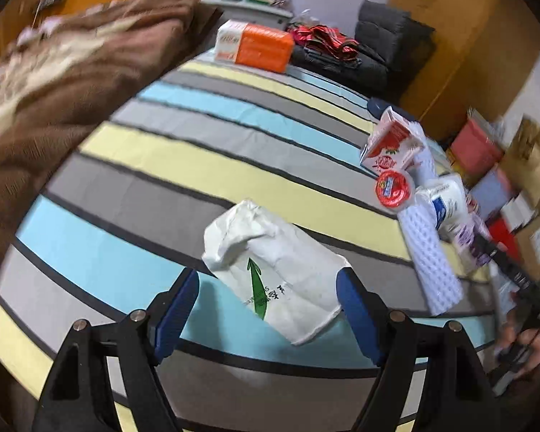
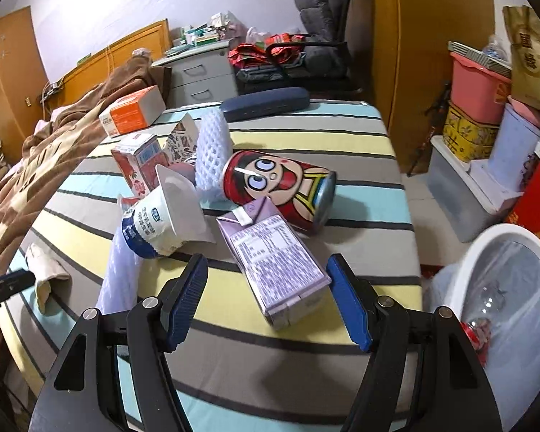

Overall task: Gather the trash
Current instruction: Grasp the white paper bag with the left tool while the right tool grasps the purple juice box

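On the striped bed [image 2: 370, 151], nearly all the trash is yet to be picked up, so you are early in the job. Beside the bed's right edge, the white bin [image 2: 522, 309] with its clear liner holds what looks like one red wrapper or can at the bottom; that is all the pictures show as collected.

Your right claw [image 2: 266, 298] stands apart and empty, its blue pads either side of the purple carton [image 2: 277, 270] lying flat near the bed's near edge, but not pressing on it. Behind the carton, toward the middle of the bed, lies the red cartoon can [image 2: 280, 187] on its side, with the yogurt cup [image 2: 162, 223], the red milk carton [image 2: 140, 162], a patterned open carton [image 2: 183, 136] and white foam netting [image 2: 212, 151] clustered to its left. All of these remain to be gathered.

Your left claw [image 1: 268, 306] is also apart and holds nothing. The white paper bag [image 1: 277, 270] with a green arrow lies on the sheet between its pads, toward the bed's left side by the brown blanket [image 1: 72, 72], and neither pad seems to be squeezing it.

I judge the orange box [image 2: 133, 111] and the dark case [image 2: 266, 106] at the bed's far edge may not be trash; you decide. Both claws look placed for a first grip, the carton and the bag being the nearest pieces.
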The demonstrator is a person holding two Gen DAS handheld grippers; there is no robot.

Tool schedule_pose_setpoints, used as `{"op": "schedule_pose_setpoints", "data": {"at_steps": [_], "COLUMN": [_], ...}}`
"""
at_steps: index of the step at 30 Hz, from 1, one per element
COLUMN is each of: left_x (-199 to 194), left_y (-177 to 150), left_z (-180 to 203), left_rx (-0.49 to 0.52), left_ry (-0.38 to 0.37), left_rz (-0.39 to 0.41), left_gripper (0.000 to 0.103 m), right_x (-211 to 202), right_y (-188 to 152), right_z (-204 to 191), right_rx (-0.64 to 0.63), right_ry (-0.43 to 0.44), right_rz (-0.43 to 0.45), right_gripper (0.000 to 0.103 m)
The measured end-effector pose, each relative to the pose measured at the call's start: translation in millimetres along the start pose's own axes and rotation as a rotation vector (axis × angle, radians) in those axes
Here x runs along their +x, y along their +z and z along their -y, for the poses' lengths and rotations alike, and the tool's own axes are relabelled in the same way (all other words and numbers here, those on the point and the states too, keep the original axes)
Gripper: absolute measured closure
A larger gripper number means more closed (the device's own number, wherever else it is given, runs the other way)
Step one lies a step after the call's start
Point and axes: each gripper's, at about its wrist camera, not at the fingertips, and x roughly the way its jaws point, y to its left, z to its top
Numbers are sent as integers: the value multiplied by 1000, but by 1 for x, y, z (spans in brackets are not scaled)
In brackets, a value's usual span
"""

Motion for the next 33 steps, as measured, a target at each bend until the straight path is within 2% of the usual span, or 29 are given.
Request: {"op": "schedule_pose_setpoints", "data": {"at_steps": [3, 8, 12, 15, 21, 24, 26, 33], "left_x": [6, 15, 28, 38, 48, 41, 34, 32], "left_y": [4, 13, 26, 31, 24, 13, 6, 2], "left_z": [-5, 2, 13, 28, 70, 72, 69, 58], "left_rx": [-44, -58, -29, 27, 230, 278, 284, 248], "left_ry": [-31, -31, -16, -18, -2, 76, 132, 112], "left_rz": [-8, -2, -4, -21, -55, -42, -22, -35], "left_gripper": [23, 23, 23, 23, 23, 23, 23, 24], "right_x": [3, 8, 10, 9, 6, 4, 3, 1], "right_y": [1, 3, 3, 3, -1, -2, -3, -5], "right_z": [-3, -5, -3, -3, -4, -3, -4, -6], "right_rx": [-6, -19, -13, -16, -1, 7, 11, 16], "right_ry": [5, 0, 4, -5, -6, -8, -10, -17], "right_rz": [-10, -28, -37, -36, -33, -28, -24, -10], "right_gripper": [34, 53, 62, 63, 63, 63, 63, 63]}}
